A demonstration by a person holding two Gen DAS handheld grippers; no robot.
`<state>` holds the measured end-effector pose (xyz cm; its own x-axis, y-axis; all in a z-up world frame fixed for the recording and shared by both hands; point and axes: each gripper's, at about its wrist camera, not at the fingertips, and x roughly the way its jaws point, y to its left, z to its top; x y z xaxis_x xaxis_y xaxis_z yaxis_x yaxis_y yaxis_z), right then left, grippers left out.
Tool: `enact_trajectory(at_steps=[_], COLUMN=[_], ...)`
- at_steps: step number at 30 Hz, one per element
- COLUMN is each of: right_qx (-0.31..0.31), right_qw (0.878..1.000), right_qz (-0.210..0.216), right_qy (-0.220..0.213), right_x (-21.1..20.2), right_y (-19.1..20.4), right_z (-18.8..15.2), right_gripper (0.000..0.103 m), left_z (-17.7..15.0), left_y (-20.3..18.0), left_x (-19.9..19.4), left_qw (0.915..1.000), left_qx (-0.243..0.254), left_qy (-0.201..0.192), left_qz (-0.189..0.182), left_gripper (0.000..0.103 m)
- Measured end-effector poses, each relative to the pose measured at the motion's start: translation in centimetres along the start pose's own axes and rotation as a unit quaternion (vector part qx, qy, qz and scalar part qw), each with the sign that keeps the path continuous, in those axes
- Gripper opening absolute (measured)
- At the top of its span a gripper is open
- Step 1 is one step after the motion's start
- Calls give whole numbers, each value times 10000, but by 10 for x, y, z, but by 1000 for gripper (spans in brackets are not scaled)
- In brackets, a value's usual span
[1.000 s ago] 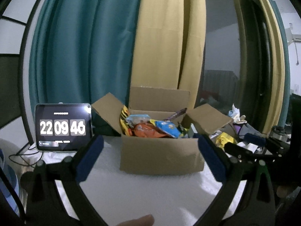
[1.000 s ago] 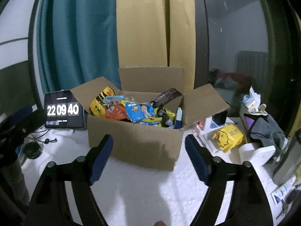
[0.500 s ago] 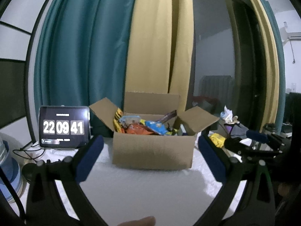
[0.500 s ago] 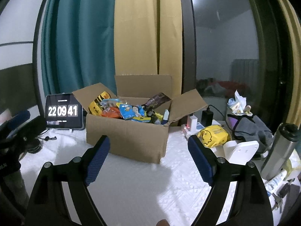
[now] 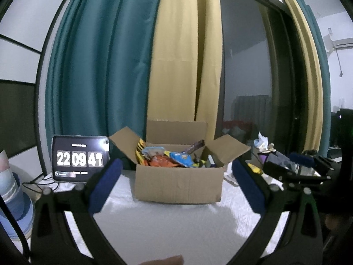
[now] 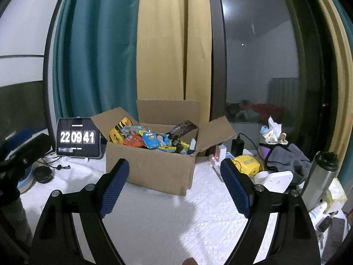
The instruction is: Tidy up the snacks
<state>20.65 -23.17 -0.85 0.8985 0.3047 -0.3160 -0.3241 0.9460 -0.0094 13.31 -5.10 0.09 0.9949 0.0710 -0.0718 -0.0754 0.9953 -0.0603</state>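
An open cardboard box [image 5: 177,184] [image 6: 152,170] stands on the white tablecloth, its flaps spread. It is filled with several snack packets [image 5: 174,159] [image 6: 152,140]: yellow, orange, blue and a dark one sticking up. My left gripper [image 5: 176,181] is open and empty, well back from the box's front. My right gripper [image 6: 174,181] is open and empty, also short of the box, seeing it from the right. The right gripper shows at the far right of the left wrist view [image 5: 300,165].
A tablet clock [image 5: 80,161] [image 6: 78,138] stands left of the box. Right of it lie a yellow packet [image 6: 247,165], a charger [image 6: 237,146], grey cloth [image 6: 286,161], a white stand [image 6: 275,180] and a steel bottle [image 6: 320,176]. Curtains and a window are behind.
Both grippers have pulled back from the box, which now looks smaller and farther away. Both stay open and empty.
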Motion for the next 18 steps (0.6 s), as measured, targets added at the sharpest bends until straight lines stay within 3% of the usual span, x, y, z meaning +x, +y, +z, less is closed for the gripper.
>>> enact_trajectory(at_steps=[18], right_qx=[-55], right_qw=[9999], right_qz=[-49], right_qy=[-90], right_x=[-6], right_y=[4], right_z=[7], right_gripper=[87], left_z=[4], left_y=[5], left_x=[-5], left_qw=[9999], left_qx=[-42], left_qy=[-95], left_qz=[-4], left_gripper=[101])
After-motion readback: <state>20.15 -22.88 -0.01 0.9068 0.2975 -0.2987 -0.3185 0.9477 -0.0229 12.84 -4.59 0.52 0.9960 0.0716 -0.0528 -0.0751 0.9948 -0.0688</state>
